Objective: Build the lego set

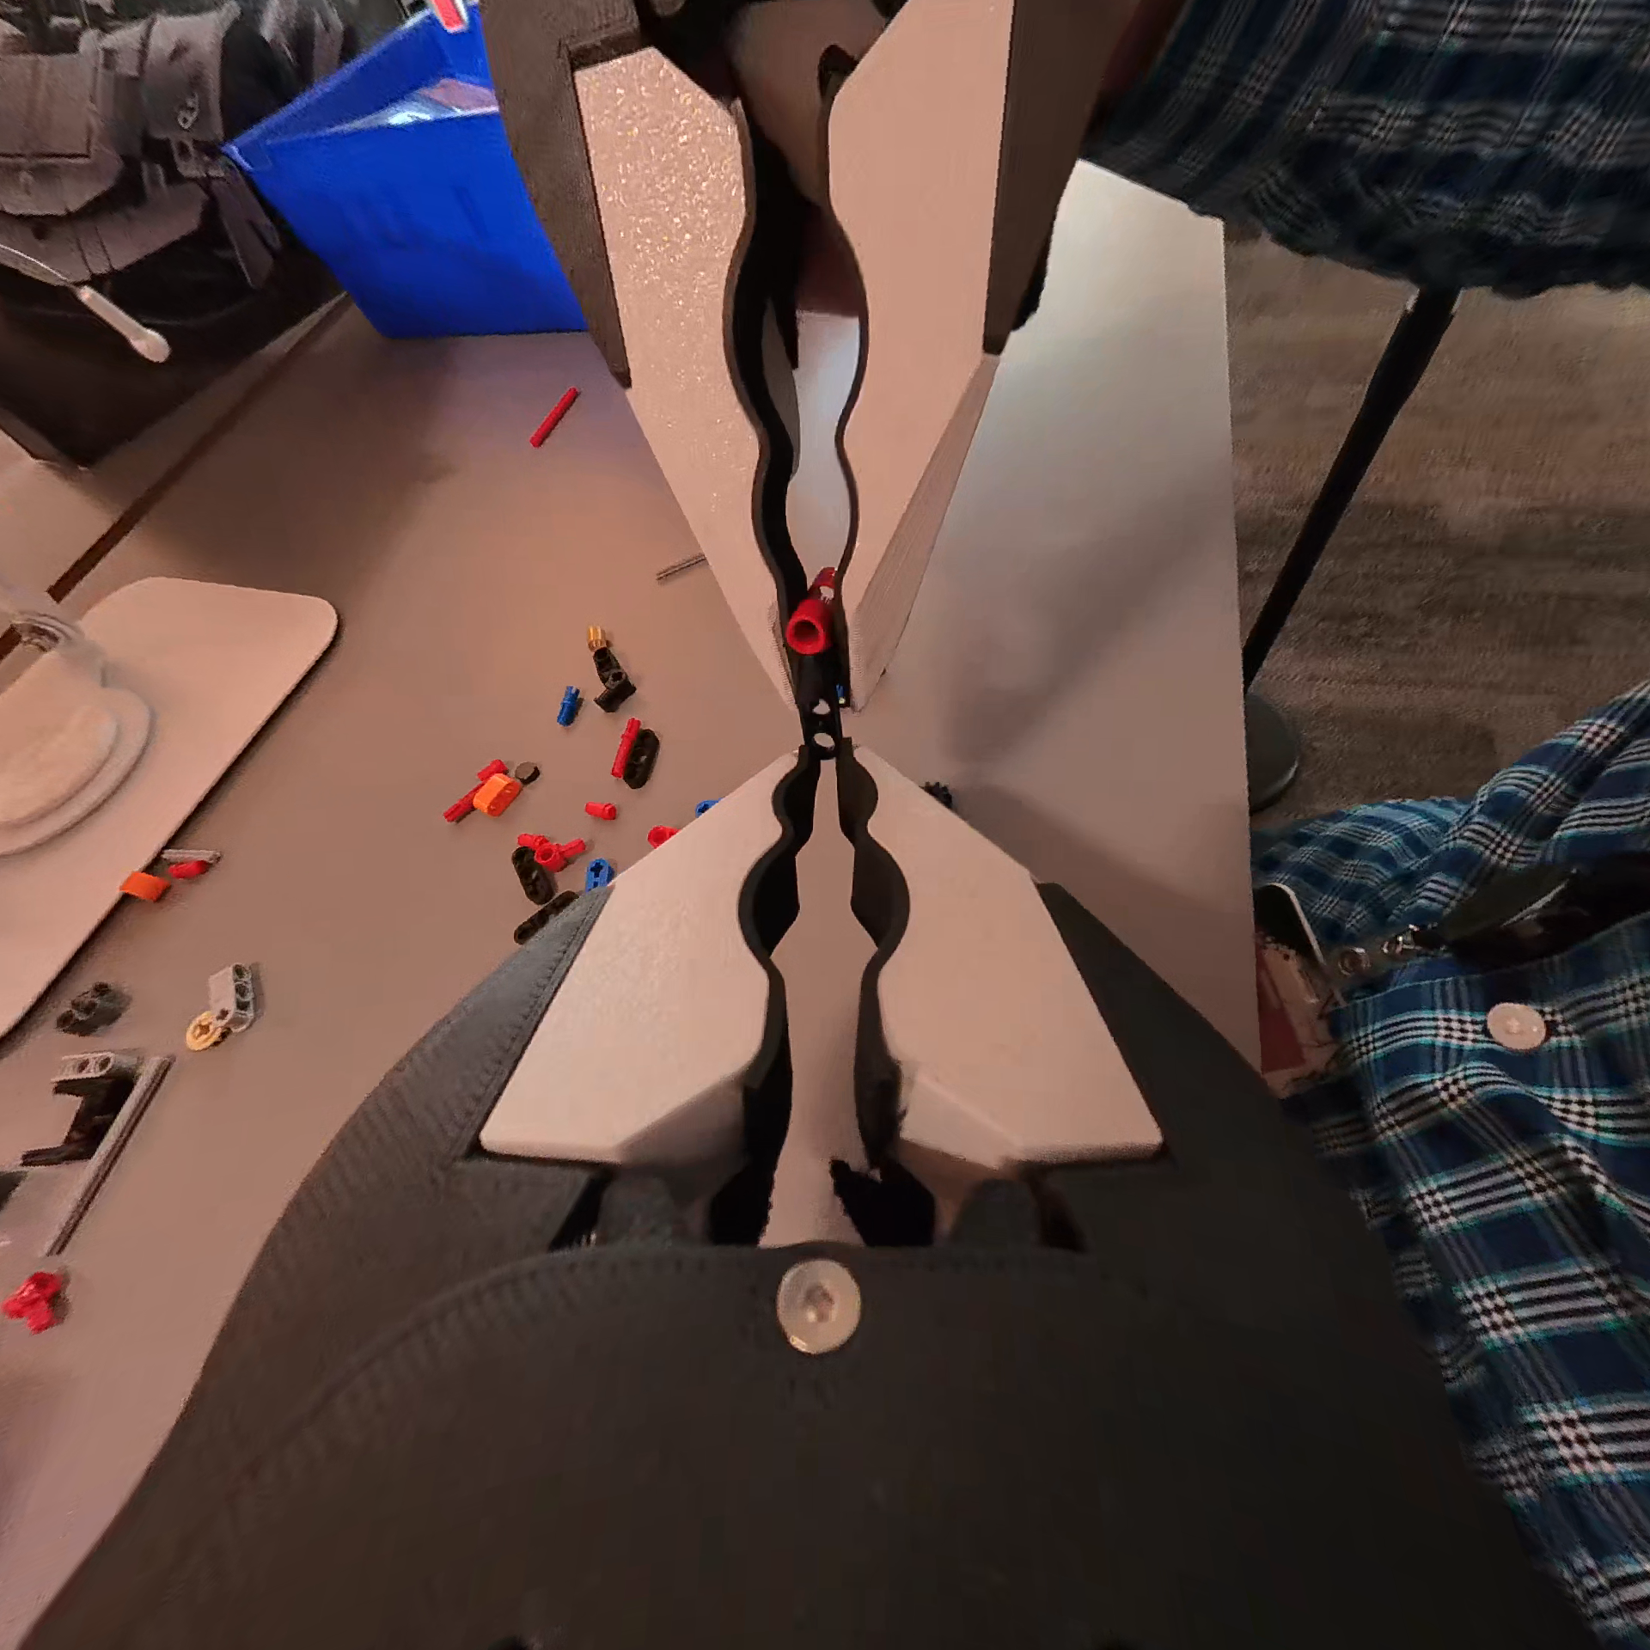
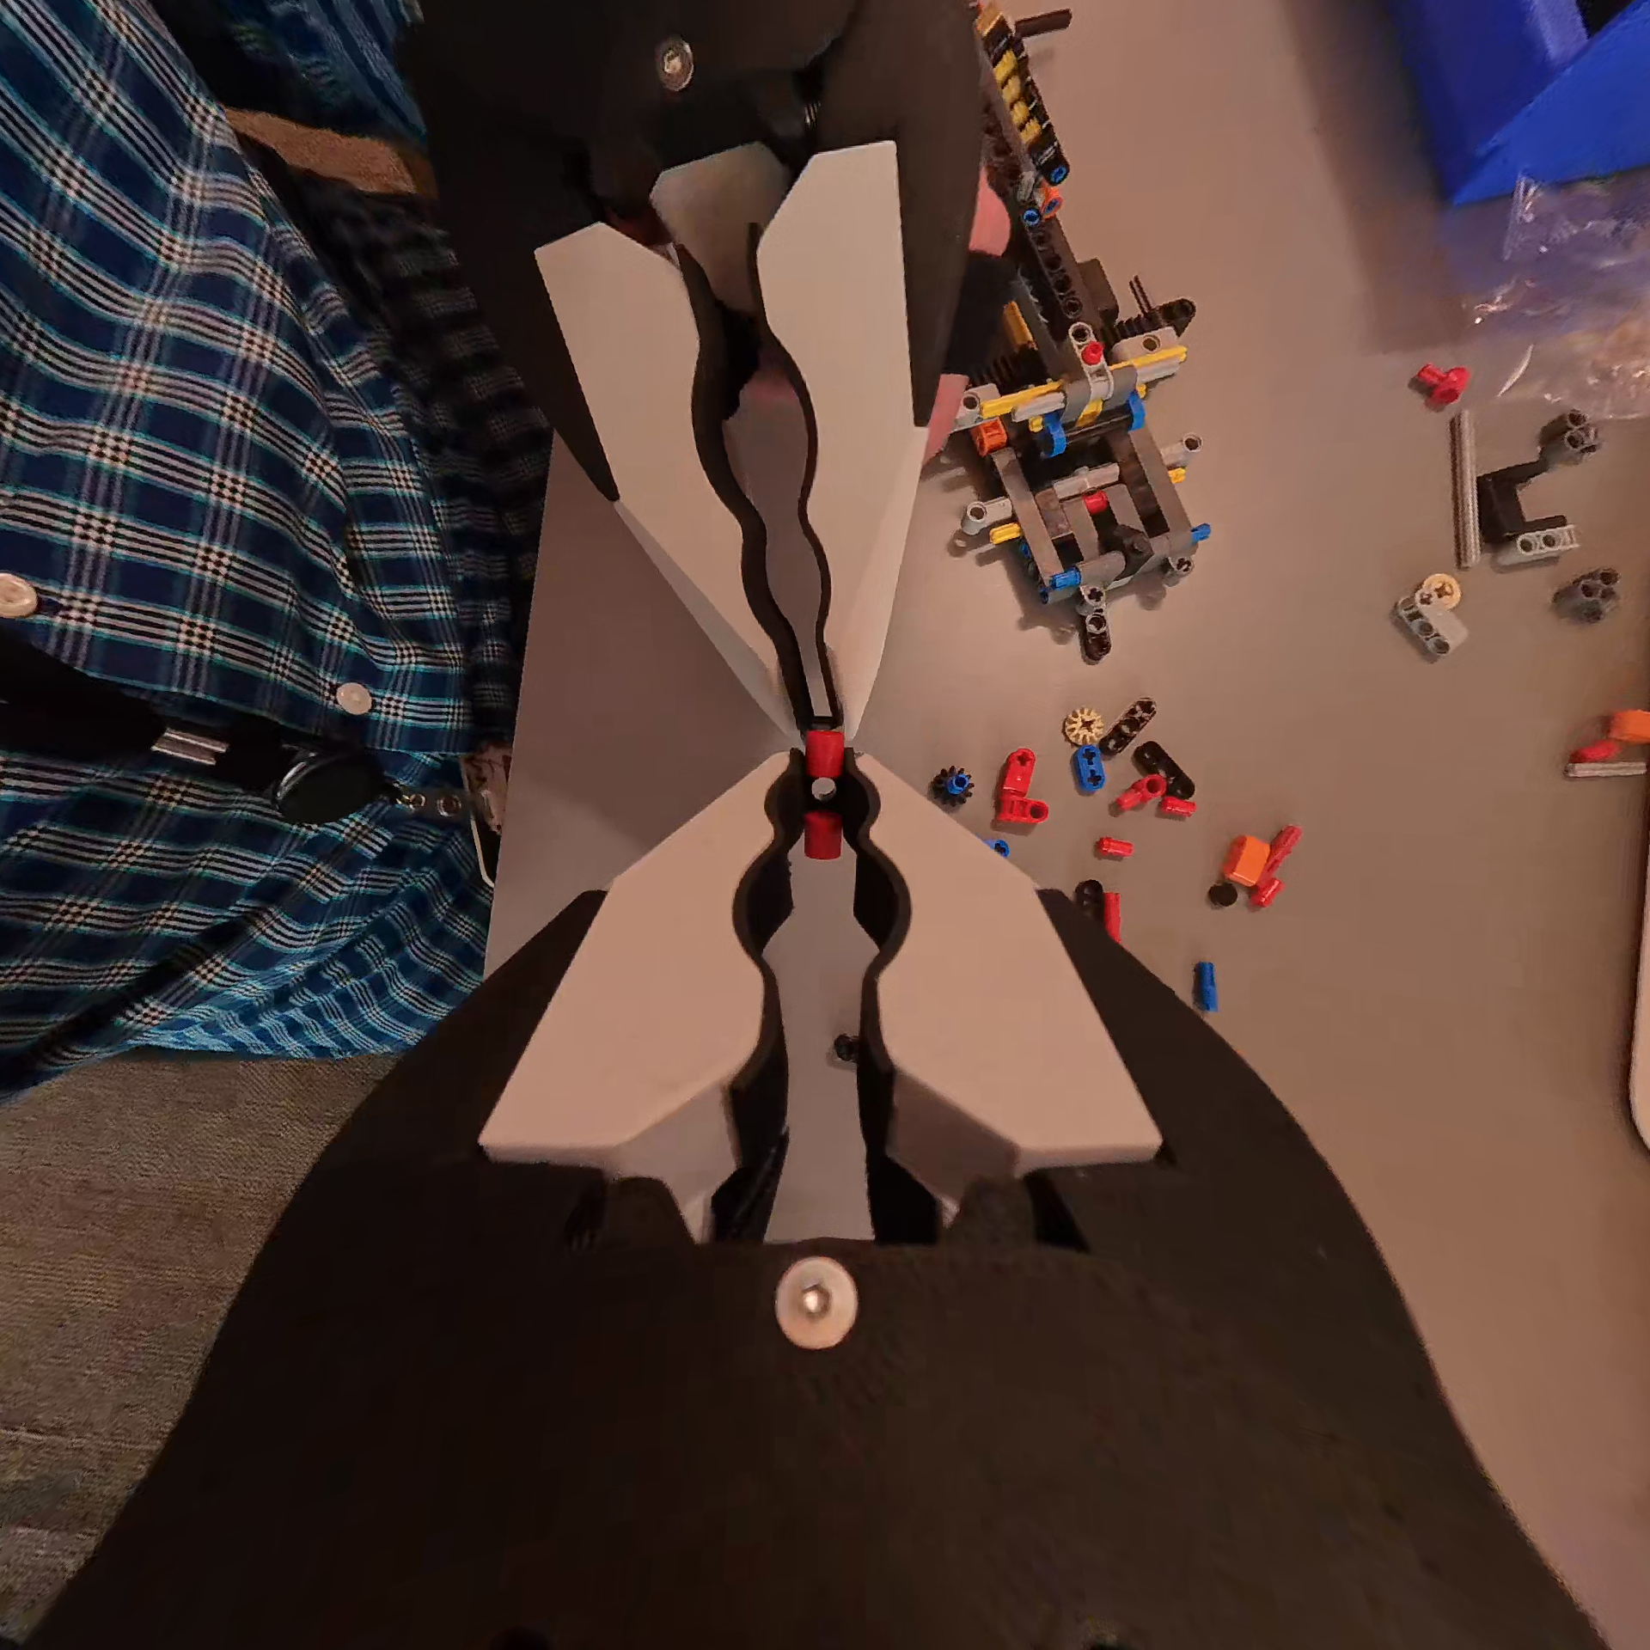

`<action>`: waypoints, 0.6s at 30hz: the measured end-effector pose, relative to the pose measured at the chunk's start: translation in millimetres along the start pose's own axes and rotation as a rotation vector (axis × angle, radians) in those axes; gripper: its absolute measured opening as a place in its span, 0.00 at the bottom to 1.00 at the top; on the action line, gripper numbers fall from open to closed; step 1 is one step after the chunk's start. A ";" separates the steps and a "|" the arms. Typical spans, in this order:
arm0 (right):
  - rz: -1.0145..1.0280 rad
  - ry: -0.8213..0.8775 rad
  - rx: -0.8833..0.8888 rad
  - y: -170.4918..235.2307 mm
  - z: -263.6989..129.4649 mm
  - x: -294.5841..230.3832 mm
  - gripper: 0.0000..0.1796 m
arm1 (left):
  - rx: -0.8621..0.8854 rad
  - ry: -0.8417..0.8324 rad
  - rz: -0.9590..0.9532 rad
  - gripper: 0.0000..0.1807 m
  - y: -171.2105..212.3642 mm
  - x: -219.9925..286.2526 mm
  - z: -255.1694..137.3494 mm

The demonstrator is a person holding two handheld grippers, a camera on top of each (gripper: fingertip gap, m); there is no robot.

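Observation:
A small black beam with holes (image 1: 822, 725) is held in the air between the two grippers, over the table's near edge. My left gripper (image 1: 821, 763) is shut on one end of it. My right gripper (image 1: 817, 692) comes in from the opposite side, tip to tip, and is shut on the other end, where a red pin (image 1: 811, 622) sticks out. In the right wrist view my right gripper (image 2: 821, 768) clamps the black beam (image 2: 821, 788), with one red pin (image 2: 823, 748) at the tips and another (image 2: 820, 835) between the fingers. The left gripper (image 2: 820, 714) meets it from above.
Loose red, blue, black and orange pieces (image 1: 554, 804) lie on the grey table (image 1: 402, 554). A half-built model (image 2: 1080, 464) stands to the right in the right wrist view, with more loose pieces (image 2: 1116, 795). A blue bin (image 1: 402, 196) and a white mat (image 1: 179, 714) are farther off. A person in a plaid shirt (image 2: 179, 446) sits at the table's edge. Both grippers' tips are close together, under 4 cm apart.

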State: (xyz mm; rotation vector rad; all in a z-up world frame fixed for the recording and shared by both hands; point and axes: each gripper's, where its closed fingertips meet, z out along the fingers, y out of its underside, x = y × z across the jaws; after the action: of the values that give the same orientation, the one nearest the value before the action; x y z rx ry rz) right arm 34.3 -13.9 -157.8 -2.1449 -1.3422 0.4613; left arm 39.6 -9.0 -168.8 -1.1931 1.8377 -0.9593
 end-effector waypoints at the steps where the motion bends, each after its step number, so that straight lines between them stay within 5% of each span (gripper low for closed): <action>1: 0.014 -0.007 0.006 -0.8 -0.5 1.2 0.02 | 0.008 -0.006 -0.011 0.01 -0.9 -1.1 -0.8; 14: 0.043 0.001 0.069 -7.0 -3.8 16.2 0.02 | 0.083 0.011 -0.138 0.00 -5.8 -6.9 -7.2; 18: 0.021 -0.001 0.057 -8.3 -4.6 17.8 0.02 | 0.061 0.044 -0.149 0.07 -4.1 -4.7 -4.8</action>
State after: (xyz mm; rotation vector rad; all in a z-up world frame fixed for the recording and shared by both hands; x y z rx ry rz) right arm 38.9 3.6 -148.9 -2.1138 -1.2932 0.5035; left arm 38.5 -4.9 -162.2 -1.2953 1.7594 -1.1241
